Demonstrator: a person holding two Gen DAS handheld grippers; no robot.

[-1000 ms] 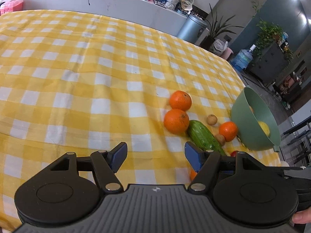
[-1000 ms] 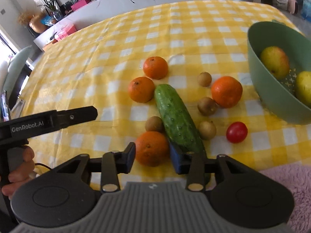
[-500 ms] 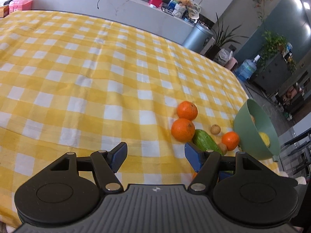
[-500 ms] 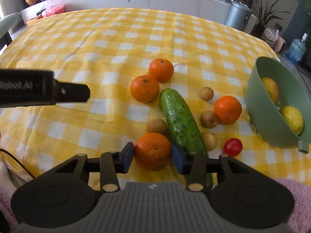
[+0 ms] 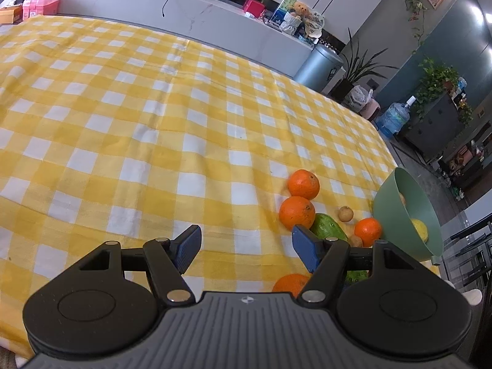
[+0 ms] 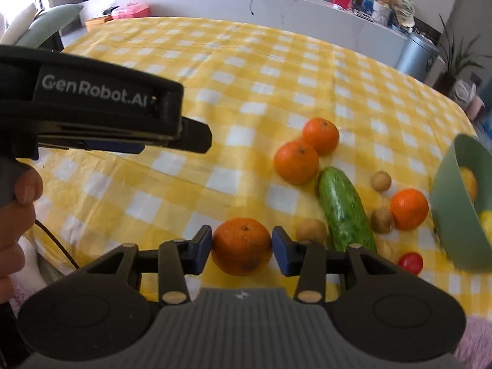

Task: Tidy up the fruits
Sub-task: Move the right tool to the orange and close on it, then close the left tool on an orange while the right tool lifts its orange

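We hold a tool in each hand above a table (image 5: 129, 129) covered in a yellow-and-white checked cloth. Our right tool (image 6: 242, 247) pinches a near orange (image 6: 242, 247) between its two blue pads, both pressing on its sides at the table's near edge. Our left tool (image 5: 246, 247) is spread wide with nothing between its pads, hovering over bare cloth; from the right view it appears at ten o'clock, gripped by a hand (image 6: 18, 212).

From the held orange, a green cucumber (image 6: 344, 209) lies at two o'clock, pointing away from us. Two more oranges (image 6: 296, 162) sit touching each other at one o'clock, just beyond the cucumber's far tip. A fourth orange (image 6: 409, 209) rests at three o'clock, near a tilted green bowl (image 6: 455, 215) at the right edge, which holds yellowish fruit. Small brown round fruits (image 6: 381, 180) lie scattered either side of the cucumber, and a small red tomato (image 6: 410, 263) sits just beside the bowl's near wall.
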